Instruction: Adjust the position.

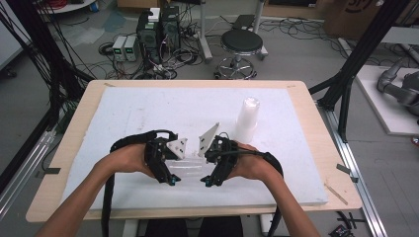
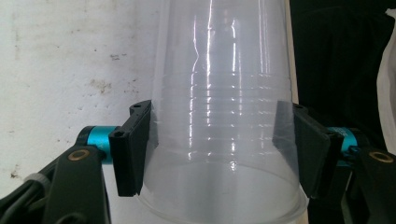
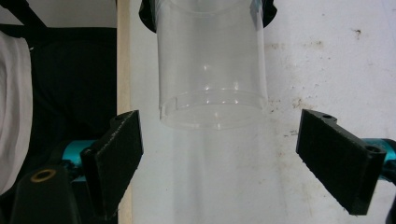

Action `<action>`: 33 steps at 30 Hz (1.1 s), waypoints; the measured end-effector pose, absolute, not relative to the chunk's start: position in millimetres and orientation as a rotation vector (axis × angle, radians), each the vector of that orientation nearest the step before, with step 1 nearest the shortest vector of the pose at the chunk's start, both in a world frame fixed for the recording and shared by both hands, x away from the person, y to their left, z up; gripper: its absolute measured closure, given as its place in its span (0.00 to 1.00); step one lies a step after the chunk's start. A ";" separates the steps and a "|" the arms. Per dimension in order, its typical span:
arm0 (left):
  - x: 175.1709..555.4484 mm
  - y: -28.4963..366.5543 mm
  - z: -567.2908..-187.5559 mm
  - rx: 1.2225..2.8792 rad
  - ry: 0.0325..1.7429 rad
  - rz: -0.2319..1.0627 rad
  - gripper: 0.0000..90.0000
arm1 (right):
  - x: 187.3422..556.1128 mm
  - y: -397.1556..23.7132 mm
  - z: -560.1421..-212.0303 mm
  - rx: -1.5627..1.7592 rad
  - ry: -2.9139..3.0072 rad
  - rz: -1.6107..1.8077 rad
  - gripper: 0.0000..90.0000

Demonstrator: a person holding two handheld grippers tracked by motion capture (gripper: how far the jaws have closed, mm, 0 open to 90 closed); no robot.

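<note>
Your left claw (image 2: 212, 149) is pinching a clear plastic cup (image 2: 224, 116) near its wide rim, lying on its side over the white surface (image 1: 148, 108). Your right claw (image 3: 219, 158) is spread wide at its narrow end, not touching. A cup stack (image 1: 247, 118) stands upright nearby.

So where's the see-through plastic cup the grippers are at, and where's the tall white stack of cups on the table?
Clear plastic cup (image 2: 224, 116): left gripper view, on its ribbed side wall between the jaws.
White stack of plastic cups (image 1: 247, 120): high view, on the stack's middle.
Left gripper (image 2: 215, 144): left gripper view, midway between its fingertips.
</note>
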State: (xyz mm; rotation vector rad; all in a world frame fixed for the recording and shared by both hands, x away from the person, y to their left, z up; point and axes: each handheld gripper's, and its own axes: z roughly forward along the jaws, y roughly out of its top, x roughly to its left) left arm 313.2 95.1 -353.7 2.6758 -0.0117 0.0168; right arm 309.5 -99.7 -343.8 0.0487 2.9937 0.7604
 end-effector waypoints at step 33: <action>314.7 89.9 -356.4 2.678 -0.023 -0.005 0.35 | 307.6 -89.3 -344.1 -0.050 3.012 0.719 0.47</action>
